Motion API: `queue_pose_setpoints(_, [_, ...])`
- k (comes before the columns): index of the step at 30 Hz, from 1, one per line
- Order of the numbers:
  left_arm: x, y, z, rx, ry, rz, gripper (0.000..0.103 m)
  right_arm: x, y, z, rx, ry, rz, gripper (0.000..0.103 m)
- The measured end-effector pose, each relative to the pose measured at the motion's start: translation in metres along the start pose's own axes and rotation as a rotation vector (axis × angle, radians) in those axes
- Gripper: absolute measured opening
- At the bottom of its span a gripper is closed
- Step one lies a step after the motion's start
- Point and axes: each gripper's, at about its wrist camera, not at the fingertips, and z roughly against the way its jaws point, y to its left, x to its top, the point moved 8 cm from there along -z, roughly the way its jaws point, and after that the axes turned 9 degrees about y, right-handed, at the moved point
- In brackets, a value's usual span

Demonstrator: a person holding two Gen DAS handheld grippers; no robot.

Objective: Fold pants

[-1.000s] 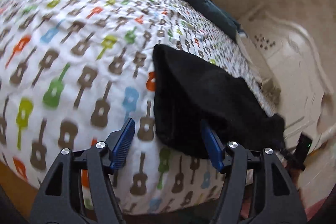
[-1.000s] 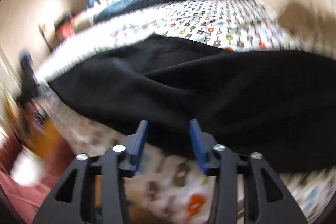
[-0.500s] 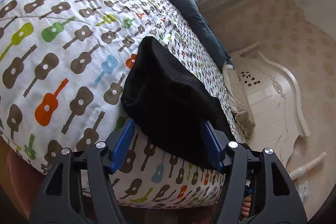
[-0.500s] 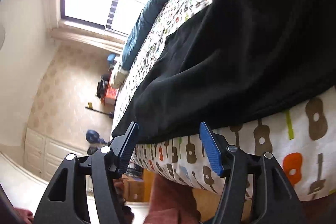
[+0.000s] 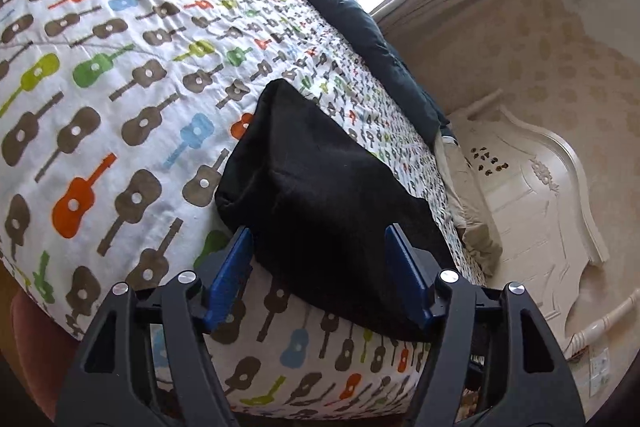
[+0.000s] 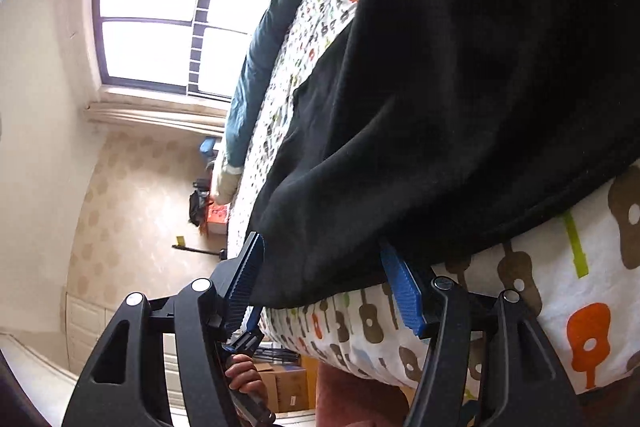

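Black pants [image 5: 320, 195] lie along the near edge of a bed with a guitar-print quilt [image 5: 112, 75]; their lower edge hangs over the side. My left gripper [image 5: 320, 263] is open, its blue pads straddling one end of the pants at the bed edge. In the right wrist view the pants [image 6: 460, 107] fill the upper right. My right gripper [image 6: 324, 267] is open, its jaws straddling the other end's hanging edge. Neither gripper is closed on the cloth.
A dark teal blanket [image 5: 344, 3] lies along the far side of the bed. A cream headboard [image 5: 532, 195] and a pillow [image 5: 468, 203] are at the right. A window [image 6: 160, 31], cardboard boxes [image 6: 280, 383] and the other hand-held gripper [image 6: 244, 387] show beyond.
Both grippers have moved in toward the bed edge, so the ends of the pants now sit between their open jaws. The right gripper has rolled onto its side.
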Motion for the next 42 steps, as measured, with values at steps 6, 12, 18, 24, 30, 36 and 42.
queue_pose_setpoints(6, [0.009,0.009,-0.016,0.07,0.003,0.037,0.045,0.009,-0.001,-0.004,-0.089,-0.043,0.034,0.011])
queue_pose_setpoints(12, [0.015,0.013,-0.012,0.076,-0.03,0.018,0.022,0.002,0.026,0.009,-0.144,-0.117,0.205,0.009])
queue_pose_setpoints(18, [0.01,0.034,-0.012,-0.062,-0.012,0.073,0.024,-0.004,-0.014,0.0,-0.134,-0.026,0.118,0.011])
queue_pose_setpoints(24, [0.004,0.029,0.024,0.061,-0.039,0.0,0.049,0.023,-0.013,0.081,-0.133,-0.174,0.076,0.043])
queue_pose_setpoints(30, [0.015,-0.012,0.041,0.146,-0.088,-0.132,0.074,0.122,-0.055,0.247,-0.216,-0.591,-0.042,0.052])
queue_pose_setpoints(36, [0.024,-0.061,-0.006,0.176,-0.044,-0.255,0.084,0.208,-0.125,0.345,-0.293,-0.779,-0.25,0.052])
queue_pose_setpoints(42, [0.02,-0.07,-0.047,0.203,0.012,-0.258,0.088,0.248,-0.159,0.35,-0.256,-0.765,-0.302,0.052])
